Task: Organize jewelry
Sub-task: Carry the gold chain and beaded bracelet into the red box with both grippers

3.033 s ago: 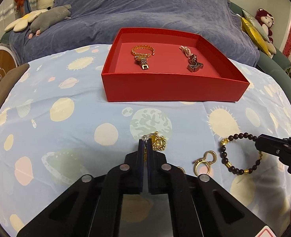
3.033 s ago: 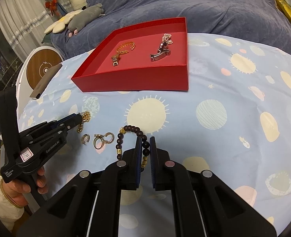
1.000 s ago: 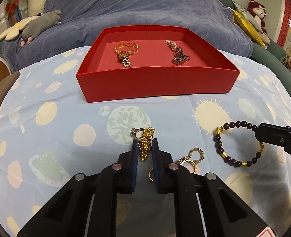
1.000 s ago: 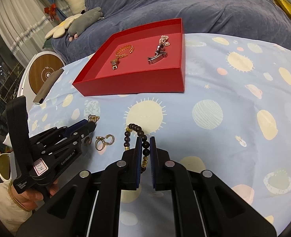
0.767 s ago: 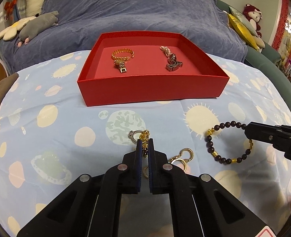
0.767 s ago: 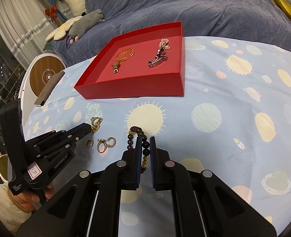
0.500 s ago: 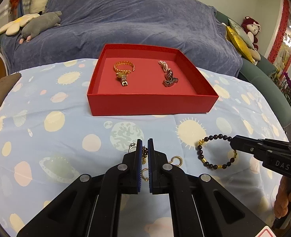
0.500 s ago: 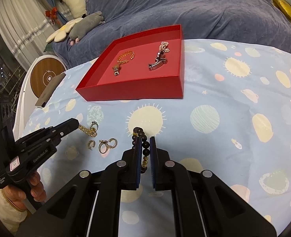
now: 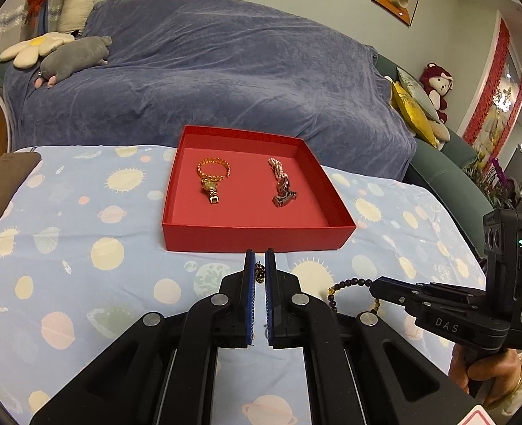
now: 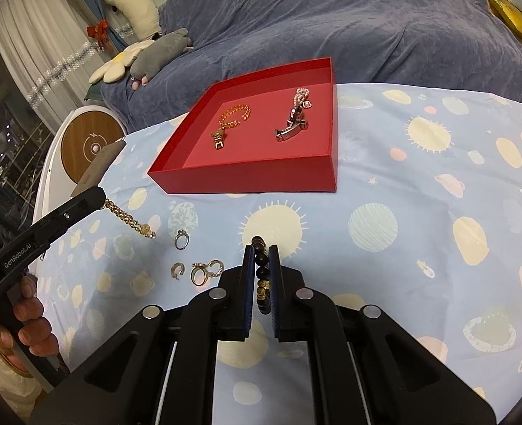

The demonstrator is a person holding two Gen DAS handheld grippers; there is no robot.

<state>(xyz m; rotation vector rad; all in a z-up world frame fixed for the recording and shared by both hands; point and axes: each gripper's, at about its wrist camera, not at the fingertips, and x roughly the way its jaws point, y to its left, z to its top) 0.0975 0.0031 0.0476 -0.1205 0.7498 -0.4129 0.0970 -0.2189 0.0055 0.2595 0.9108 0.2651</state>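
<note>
My left gripper (image 9: 259, 258) is shut on a gold chain bracelet (image 10: 130, 220) and holds it lifted above the cloth, the chain hanging down from the tips (image 10: 99, 200). My right gripper (image 10: 261, 253) is shut on a dark bead bracelet (image 10: 261, 269) that lies on the cloth; it also shows in the left wrist view (image 9: 349, 283). The red box (image 9: 257, 239) stands ahead and holds a gold watch (image 9: 213, 179) and a pink-and-dark piece (image 9: 282, 187). A silver ring (image 10: 182, 239) and small gold rings (image 10: 204, 270) lie loose on the cloth.
The table wears a blue planet-print cloth (image 10: 437, 212). A brown flat case (image 9: 2, 184) lies at its left edge. A blue-covered sofa (image 9: 207, 71) with soft toys stands behind the table. A round white-and-wood device (image 10: 91, 145) stands at the left.
My left gripper closed on the gold chain and lifted it off the cloth toward the box. The silver ring stayed on the cloth. My right gripper stayed shut on the bead bracelet.
</note>
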